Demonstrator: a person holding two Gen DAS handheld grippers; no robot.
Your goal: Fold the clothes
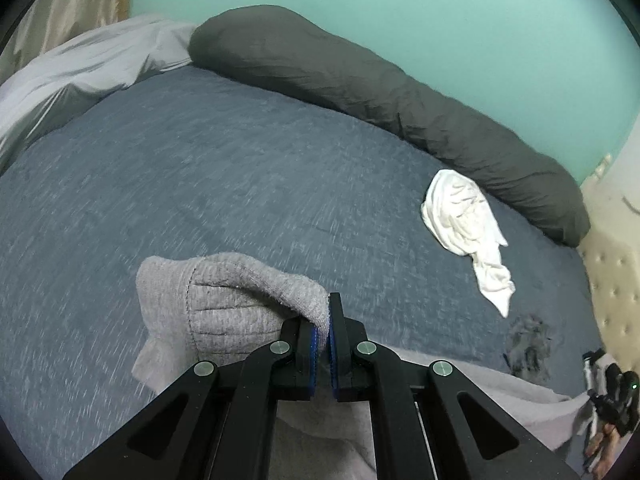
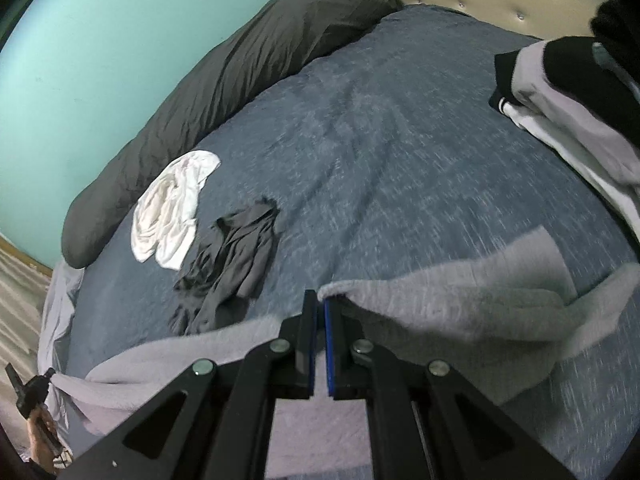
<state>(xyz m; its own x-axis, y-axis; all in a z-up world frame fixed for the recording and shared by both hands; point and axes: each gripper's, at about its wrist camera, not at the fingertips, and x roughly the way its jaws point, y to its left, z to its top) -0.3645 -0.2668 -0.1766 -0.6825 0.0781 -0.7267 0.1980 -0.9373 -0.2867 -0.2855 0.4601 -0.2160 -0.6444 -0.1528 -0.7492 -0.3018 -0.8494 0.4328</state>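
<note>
The left wrist view shows the left tongs [image 1: 325, 312] at lower centre, pressed together on a fold of a light grey knitted garment [image 1: 224, 300], which is bunched to the left of the tips and trails under the tongs toward the lower right of the frame. The blue-grey bed cover [image 1: 200, 168] is seen beyond, with a crumpled white cloth [image 1: 468, 228] at right and a long dark grey bolster [image 1: 360, 84] along the turquoise wall [image 1: 440, 8]. In the right wrist view, the right tongs [image 2: 320, 308] are likewise closed, pinching an edge of the same grey garment [image 2: 460, 300], spread across the lower frame. A crumpled dark grey cloth [image 2: 232, 252] lies at centre left.
</note>
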